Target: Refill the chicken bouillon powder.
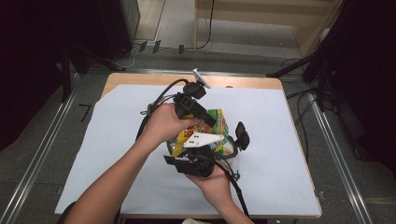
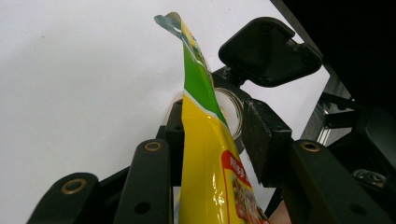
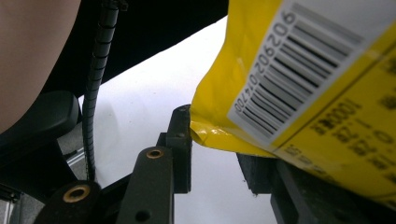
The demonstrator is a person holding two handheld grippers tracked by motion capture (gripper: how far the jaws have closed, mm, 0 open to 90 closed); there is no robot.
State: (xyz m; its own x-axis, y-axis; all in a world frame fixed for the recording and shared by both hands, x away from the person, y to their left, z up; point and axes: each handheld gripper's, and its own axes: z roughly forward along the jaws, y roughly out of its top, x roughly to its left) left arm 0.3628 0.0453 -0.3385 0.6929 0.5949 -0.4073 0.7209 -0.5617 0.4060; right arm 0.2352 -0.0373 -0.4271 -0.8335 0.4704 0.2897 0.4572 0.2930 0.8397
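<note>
Yellow pouch point(image 2: 205, 158) between left claw point(image 2: 212, 135) jaws

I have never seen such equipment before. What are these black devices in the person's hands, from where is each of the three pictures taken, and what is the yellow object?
No robot is here. A person holds one hand-held gripper in each hand: a black tool with two jaws, a cable and a small camera.

The high view looks down from above on the table, which is covered by a white sheet. The left hand-held gripper and the right hand-held gripper meet above its middle.

The other two pictures come from the cameras on the tools, looking along their jaws.

The yellow object is a yellow-green snack bag. It passes between the left jaws, and its barcode side lies at the right jaws. Whether the pads press on it is unclear.
</note>
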